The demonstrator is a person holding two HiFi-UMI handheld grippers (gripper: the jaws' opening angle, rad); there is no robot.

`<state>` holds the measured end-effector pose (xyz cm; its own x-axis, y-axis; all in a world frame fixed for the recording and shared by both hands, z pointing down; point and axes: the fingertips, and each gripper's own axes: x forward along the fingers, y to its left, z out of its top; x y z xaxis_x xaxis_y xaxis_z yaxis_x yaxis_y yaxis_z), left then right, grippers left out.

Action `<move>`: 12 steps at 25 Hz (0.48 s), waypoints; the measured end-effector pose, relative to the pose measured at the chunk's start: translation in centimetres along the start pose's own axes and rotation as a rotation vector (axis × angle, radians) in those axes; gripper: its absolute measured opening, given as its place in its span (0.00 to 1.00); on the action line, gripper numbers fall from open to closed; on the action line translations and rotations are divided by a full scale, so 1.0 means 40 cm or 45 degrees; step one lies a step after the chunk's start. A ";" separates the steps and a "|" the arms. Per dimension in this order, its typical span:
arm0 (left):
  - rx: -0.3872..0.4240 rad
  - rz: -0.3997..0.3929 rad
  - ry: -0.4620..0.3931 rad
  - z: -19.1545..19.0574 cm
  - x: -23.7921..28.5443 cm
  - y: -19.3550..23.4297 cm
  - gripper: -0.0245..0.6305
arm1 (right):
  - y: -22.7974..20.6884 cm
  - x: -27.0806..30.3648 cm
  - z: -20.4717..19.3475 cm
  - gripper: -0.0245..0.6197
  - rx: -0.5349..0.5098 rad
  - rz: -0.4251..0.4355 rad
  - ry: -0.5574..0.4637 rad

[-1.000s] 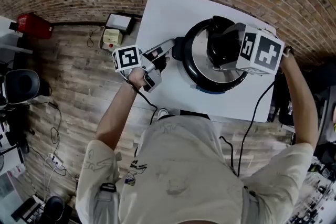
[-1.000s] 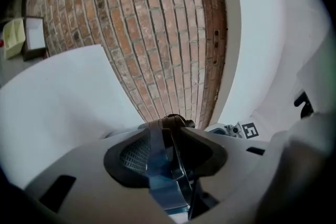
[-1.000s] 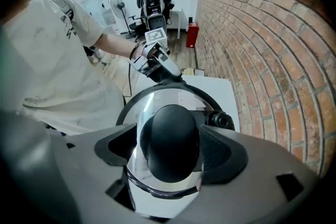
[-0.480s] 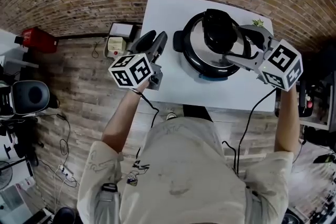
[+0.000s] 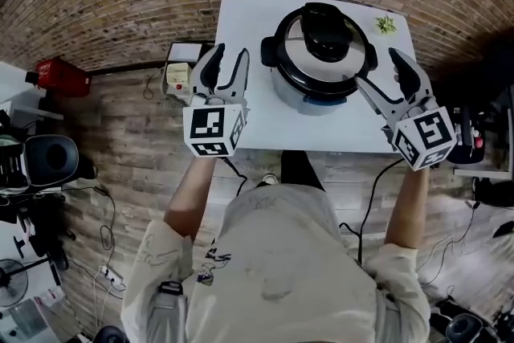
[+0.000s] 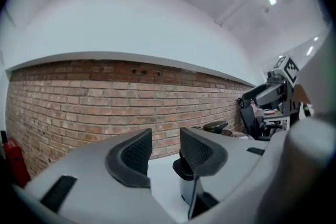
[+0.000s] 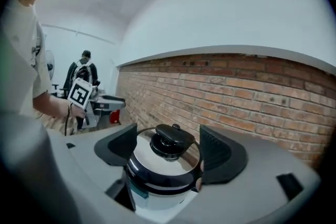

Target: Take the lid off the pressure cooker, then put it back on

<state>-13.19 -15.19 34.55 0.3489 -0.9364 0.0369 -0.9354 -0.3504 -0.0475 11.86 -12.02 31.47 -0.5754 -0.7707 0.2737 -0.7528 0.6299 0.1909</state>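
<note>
The pressure cooker (image 5: 321, 68) stands on the white table (image 5: 265, 124) with its steel lid on and the black lid handle (image 5: 325, 32) on top. My left gripper (image 5: 227, 59) hovers to the cooker's left, open and empty. On the other side my right gripper (image 5: 377, 68) is also open and empty, apart from the pot. In the right gripper view the cooker (image 7: 157, 176) and lid handle (image 7: 168, 141) sit beyond the spread jaws of that gripper (image 7: 168, 153). In the left gripper view the left gripper (image 6: 165, 153) shows only a slice of the cooker (image 6: 185, 186) behind one jaw.
A small green sprig (image 5: 385, 25) lies at the table's far right corner. On the wooden floor to the left are a white device (image 5: 178, 70), a red object (image 5: 56, 76), a dark chair (image 5: 48, 161) and cables. A brick wall runs behind the table.
My right gripper has left the lid handle and drawn back to the cooker's right. The left gripper has pulled away, risen and rolled. The lid stays on the pot.
</note>
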 end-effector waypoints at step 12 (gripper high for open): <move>0.185 0.139 -0.106 -0.050 -0.109 -0.034 0.31 | 0.007 -0.068 -0.152 0.63 0.400 -0.454 -0.240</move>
<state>-13.55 -10.60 36.44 0.2549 -0.9652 -0.0591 -0.9519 -0.2397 -0.1908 15.18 -9.16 36.51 -0.2909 -0.9547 0.0633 -0.9560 0.2873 -0.0594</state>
